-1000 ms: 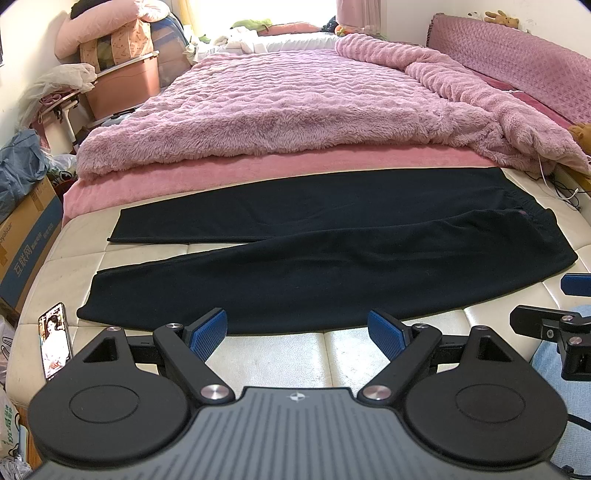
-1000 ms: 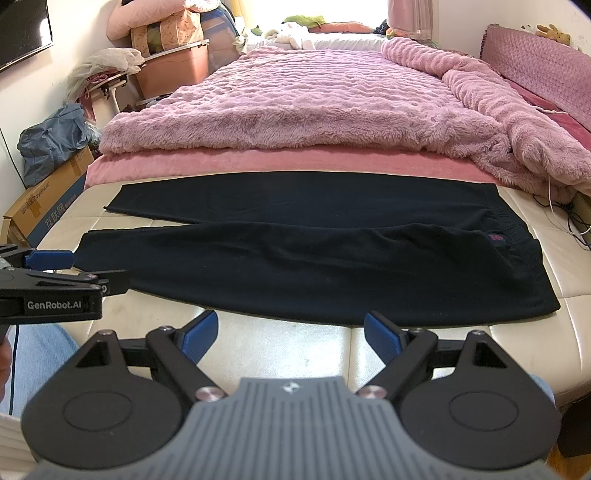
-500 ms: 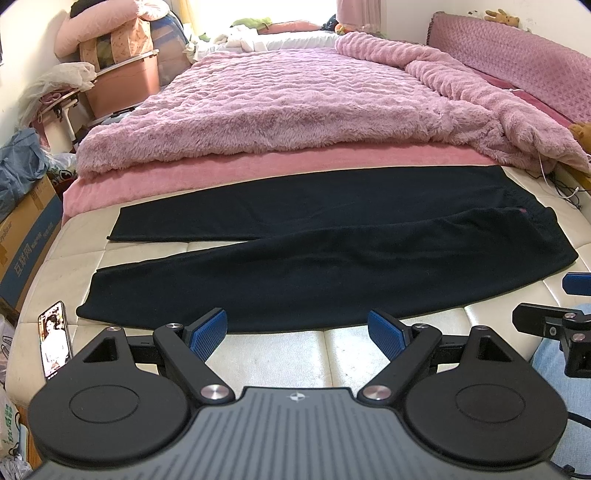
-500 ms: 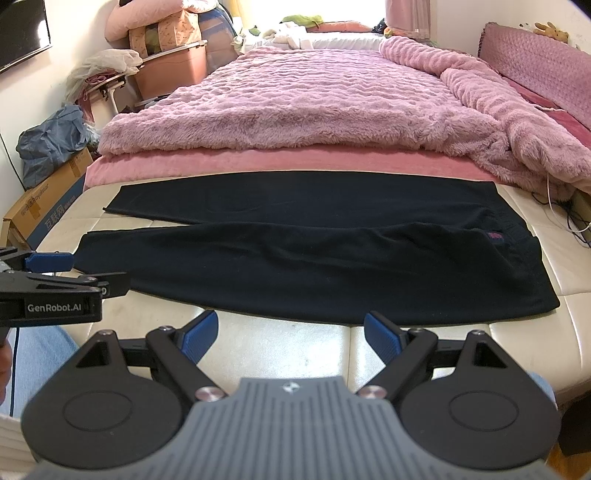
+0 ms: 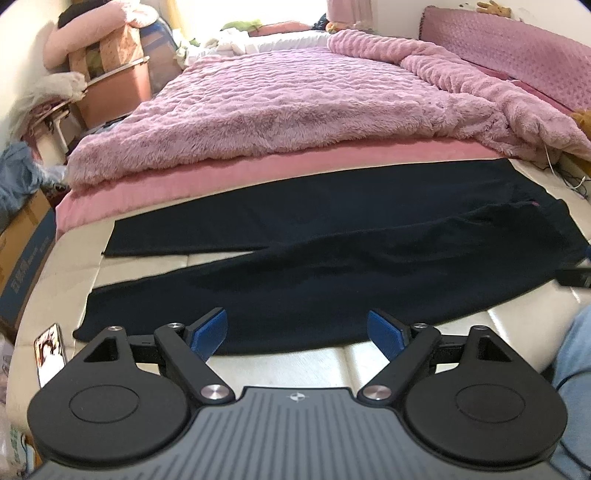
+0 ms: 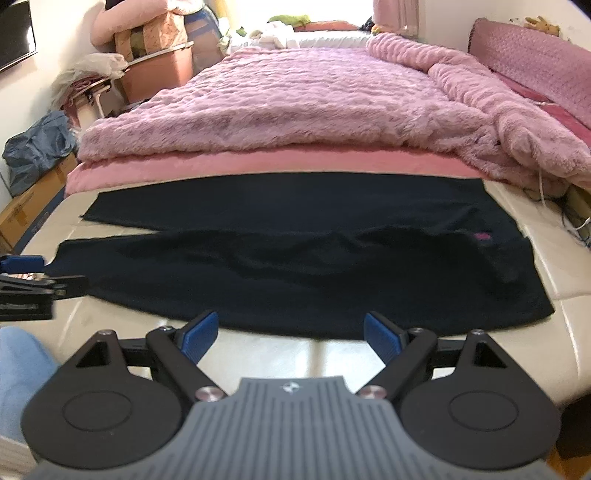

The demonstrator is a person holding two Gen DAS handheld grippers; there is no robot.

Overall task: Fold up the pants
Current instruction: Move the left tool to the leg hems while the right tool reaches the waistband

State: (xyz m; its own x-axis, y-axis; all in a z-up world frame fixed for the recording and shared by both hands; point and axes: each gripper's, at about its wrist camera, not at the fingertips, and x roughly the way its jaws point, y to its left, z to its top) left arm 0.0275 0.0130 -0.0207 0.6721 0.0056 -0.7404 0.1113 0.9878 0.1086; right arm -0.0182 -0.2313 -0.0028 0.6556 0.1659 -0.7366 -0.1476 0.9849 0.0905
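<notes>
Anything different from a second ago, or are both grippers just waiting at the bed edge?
Both have started forward toward the pants: the near leg now lies right under the fingertips of the left gripper and the right gripper, where bare cushion showed before. Nothing is gripped; both sets of fingers stay wide open. The pants, pink blanket and phone have not moved.

Daylight enters from a blown-out window point(image 5: 255, 11) at the far end, leaving the room evenly bright with soft shadows, while both fisheye views bow strongly at the edges and show slight motion blur throughout
</notes>
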